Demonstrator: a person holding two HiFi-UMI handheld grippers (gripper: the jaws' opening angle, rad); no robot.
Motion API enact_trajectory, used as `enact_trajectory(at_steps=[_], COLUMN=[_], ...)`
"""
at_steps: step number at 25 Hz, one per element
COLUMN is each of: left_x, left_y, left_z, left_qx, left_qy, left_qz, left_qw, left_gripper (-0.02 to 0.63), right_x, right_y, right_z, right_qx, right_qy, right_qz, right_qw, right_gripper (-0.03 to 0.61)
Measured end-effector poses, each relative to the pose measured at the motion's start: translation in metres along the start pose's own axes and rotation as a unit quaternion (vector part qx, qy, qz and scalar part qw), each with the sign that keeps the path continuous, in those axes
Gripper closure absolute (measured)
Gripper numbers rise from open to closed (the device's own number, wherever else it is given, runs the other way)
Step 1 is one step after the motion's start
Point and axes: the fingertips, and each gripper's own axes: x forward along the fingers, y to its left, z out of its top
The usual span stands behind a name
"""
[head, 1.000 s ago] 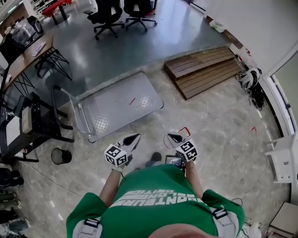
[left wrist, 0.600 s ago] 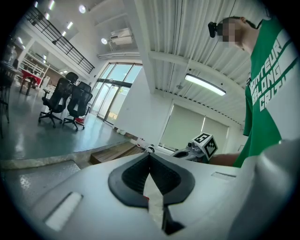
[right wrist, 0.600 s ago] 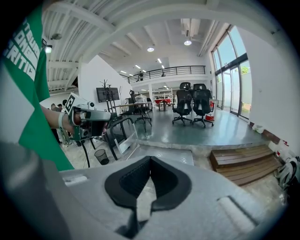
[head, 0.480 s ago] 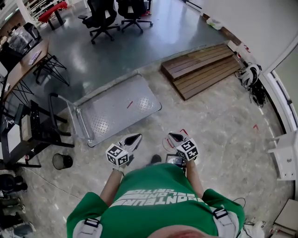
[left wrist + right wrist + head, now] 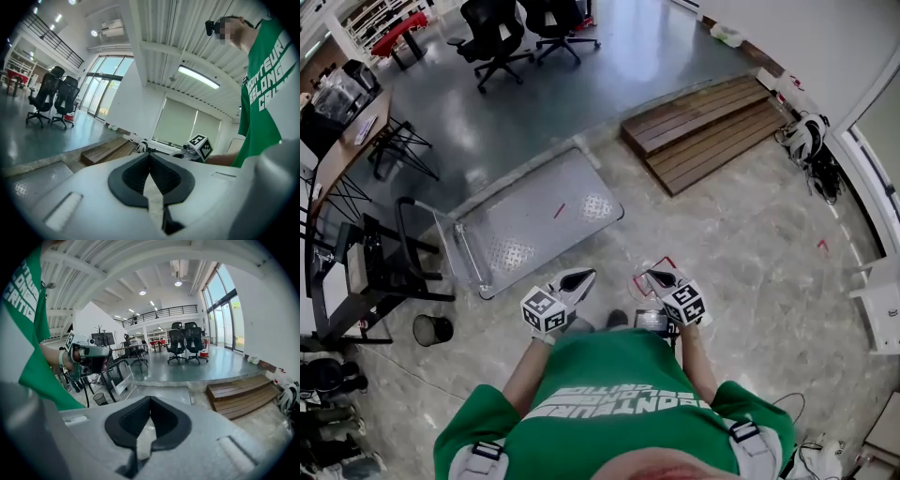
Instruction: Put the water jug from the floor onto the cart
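My left tool (image 5: 574,280) and right tool (image 5: 657,278) were both closed on nothing, near my chest. I counted one cart (image 5: 534,220) on the floor just ahead, two chairs (image 5: 492,28) beyond it, and no jug in any view. The risks I judged: losing time searching for it, or tripping on the cart's near edge.

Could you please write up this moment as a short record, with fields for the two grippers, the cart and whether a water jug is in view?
left gripper: jaws together, nothing between them
right gripper: jaws together, nothing between them
cart: flat deck bare, standing on the floor ahead of the person
water jug: seen in no view
nearby: wooden steps, waste bin
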Motion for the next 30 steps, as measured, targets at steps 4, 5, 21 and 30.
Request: enact_trajectory(at_steps=[4, 5, 21, 30], left_x=[0.013, 0.016, 0.046, 0.066], left_y=[-0.011, -0.014, -0.028, -0.038], left_z=[-0.006, -0.009, -0.048, -0.068], left_qx=[0.005, 0.005, 0.000, -0.010], left_qy=[0.014, 0.017, 0.088, 0.113], left_qz=[-0.010, -0.013, -0.063, -0.085], left_qw=[0.9998, 0.9998, 0.9941, 0.9899], left_gripper=[0.604, 0.604, 0.604, 0.604], right_x=[-0.002, -0.002, 0.043, 0.047], right_y=[-0.009, -0.011, -0.043, -0.064], right_z=[-0.019, -0.023, -0.114, -0.168], right_qx=[0.013, 0.014, 0.046, 0.089], right_qy=[0.006, 0.009, 0.076, 0.116], right_qz=[-0.005, -0.006, 0.002, 0.003], right_qw=[1.000, 1.000, 0.996, 0.989], right_gripper=[0.586, 0.586, 0.586, 0.586])
